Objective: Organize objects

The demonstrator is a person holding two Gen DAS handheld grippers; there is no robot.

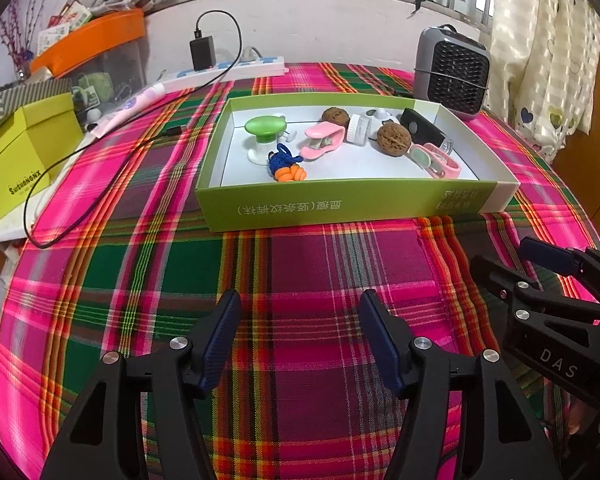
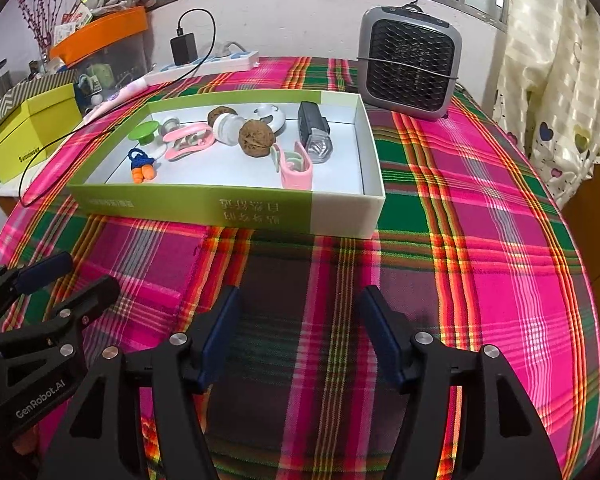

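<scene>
Both grippers hang above the plaid tablecloth (image 1: 300, 264) with nothing between their fingers. On the left gripper (image 1: 300, 340) the two blue pads are spread wide apart over bare cloth, and on the right gripper (image 2: 300, 340) they are spread just the same. They are side by side, near to each other; each one appears at the edge of the other's view.

Ahead of both grippers, well apart from the fingertips, lies a shallow green and white box (image 1: 340, 204) with its things inside. Far to the left of the left gripper sits a closed yellow-green box (image 1: 28, 148), and a black cable (image 1: 100, 160) runs over the cloth up to a charger in the power strip (image 1: 236, 69).

Inside the shallow box, going from left to right, I see a green mushroom-shaped piece (image 1: 265, 126) on a white foot, and in front of it a blue cord with orange earplugs (image 1: 288, 170). Then comes a pink clip-shaped thing (image 1: 320, 142), a small white jar (image 1: 360, 130) on its side, and two walnuts, one at the back (image 1: 336, 117) and one nearer (image 1: 394, 140). After them lies a second pink clip (image 1: 434, 160) and a black flashlight (image 2: 314, 132).

Behind the box, ahead and to the right of the right gripper, stands a grey small heater (image 2: 410, 66) with a black grille.
</scene>
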